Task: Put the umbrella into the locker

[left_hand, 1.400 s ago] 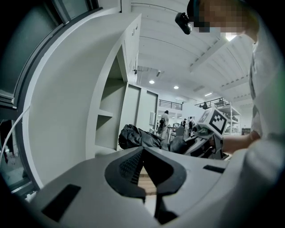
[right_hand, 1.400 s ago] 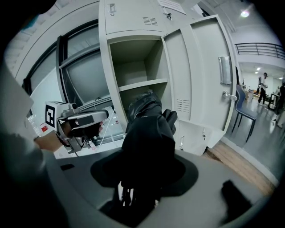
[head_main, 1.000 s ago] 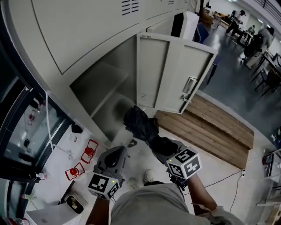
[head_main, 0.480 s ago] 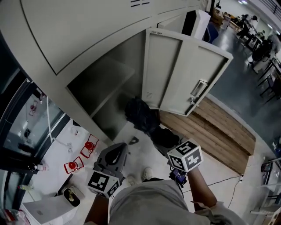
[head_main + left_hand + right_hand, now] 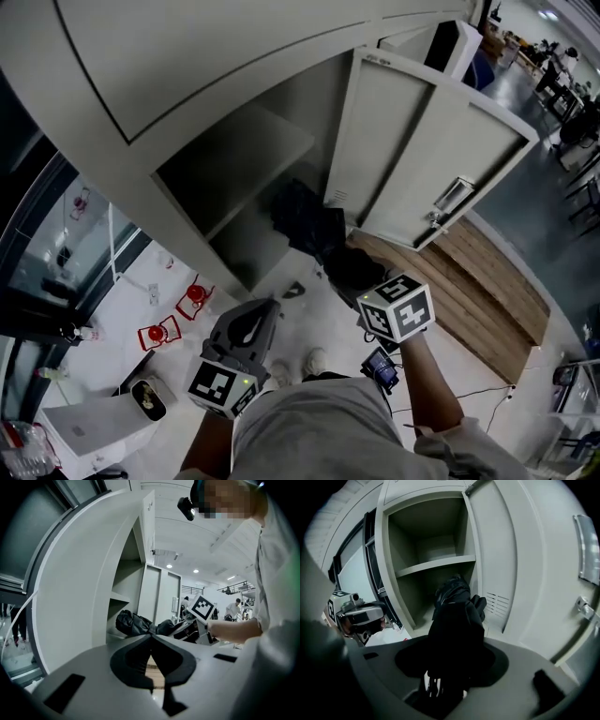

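A black folded umbrella [image 5: 302, 223] sticks out from my right gripper [image 5: 345, 274], which is shut on its near end under the marker cube [image 5: 398, 309]. Its far end reaches the mouth of the grey locker's lower compartment [image 5: 246, 246], below the shelf [image 5: 239, 155]. In the right gripper view the umbrella [image 5: 457, 616] fills the jaws of the right gripper [image 5: 451, 665] and points under the shelf [image 5: 436, 566]. My left gripper [image 5: 265, 306] hangs low at the left, shut and empty. The left gripper view shows its tips together [image 5: 151, 638] and the umbrella [image 5: 136, 624] beyond.
The locker door [image 5: 427, 155] stands open to the right of the compartment. A wooden platform [image 5: 473, 277] lies beyond it. Two red objects [image 5: 192, 295] and a white box [image 5: 89, 431] sit on the floor at the left, beside a glass front [image 5: 56, 253].
My right gripper has carried the umbrella forward towards the lower compartment. The left gripper has hardly moved.
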Tool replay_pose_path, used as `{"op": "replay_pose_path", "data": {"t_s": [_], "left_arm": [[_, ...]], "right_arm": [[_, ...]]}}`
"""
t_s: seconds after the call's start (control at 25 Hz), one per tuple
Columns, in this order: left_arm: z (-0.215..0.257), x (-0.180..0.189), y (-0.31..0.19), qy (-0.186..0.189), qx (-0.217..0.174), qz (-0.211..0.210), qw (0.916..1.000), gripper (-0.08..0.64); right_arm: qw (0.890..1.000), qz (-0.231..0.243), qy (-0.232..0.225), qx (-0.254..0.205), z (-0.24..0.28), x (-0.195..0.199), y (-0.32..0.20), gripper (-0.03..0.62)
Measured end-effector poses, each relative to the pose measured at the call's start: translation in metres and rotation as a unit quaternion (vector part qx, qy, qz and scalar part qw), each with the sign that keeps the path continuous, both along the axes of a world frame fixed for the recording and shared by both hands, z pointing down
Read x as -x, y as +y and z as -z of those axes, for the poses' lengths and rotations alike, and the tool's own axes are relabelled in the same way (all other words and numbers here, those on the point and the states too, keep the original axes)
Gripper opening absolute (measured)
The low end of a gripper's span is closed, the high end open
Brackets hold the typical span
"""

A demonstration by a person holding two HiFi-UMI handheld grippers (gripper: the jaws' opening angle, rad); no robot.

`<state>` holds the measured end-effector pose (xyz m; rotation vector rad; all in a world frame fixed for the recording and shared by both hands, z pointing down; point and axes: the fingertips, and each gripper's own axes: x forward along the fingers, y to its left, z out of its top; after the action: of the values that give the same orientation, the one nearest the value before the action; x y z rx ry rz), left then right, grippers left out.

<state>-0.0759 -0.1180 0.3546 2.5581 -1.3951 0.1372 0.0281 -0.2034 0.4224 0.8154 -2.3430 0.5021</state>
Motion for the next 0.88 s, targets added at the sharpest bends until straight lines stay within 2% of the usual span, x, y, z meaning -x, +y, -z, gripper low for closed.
{"op": "replay_pose_path", "data": {"t_s": [0.2, 0.4, 0.88], "left_arm": [[-0.006, 0.007, 0.002, -0.012, 0.032, 0.01, 0.9994, 0.015], [-0.007, 0.009, 0.001, -0.009, 0.006, 0.017, 0.9998, 0.015], [-0.014, 0.02, 0.002, -0.008, 0.015, 0.037, 0.9992, 0.015]], "right_arm": [[1.0, 0.015, 0.006, -0.003, -0.003, 0.015, -0.016, 0.213], [1.0, 0.027, 0.01, 0.0, -0.009, 0.03, -0.03, 0.213], [0.999, 0.042, 0.018, 0.009, -0.022, 0.063, -0.063, 0.213]]}}
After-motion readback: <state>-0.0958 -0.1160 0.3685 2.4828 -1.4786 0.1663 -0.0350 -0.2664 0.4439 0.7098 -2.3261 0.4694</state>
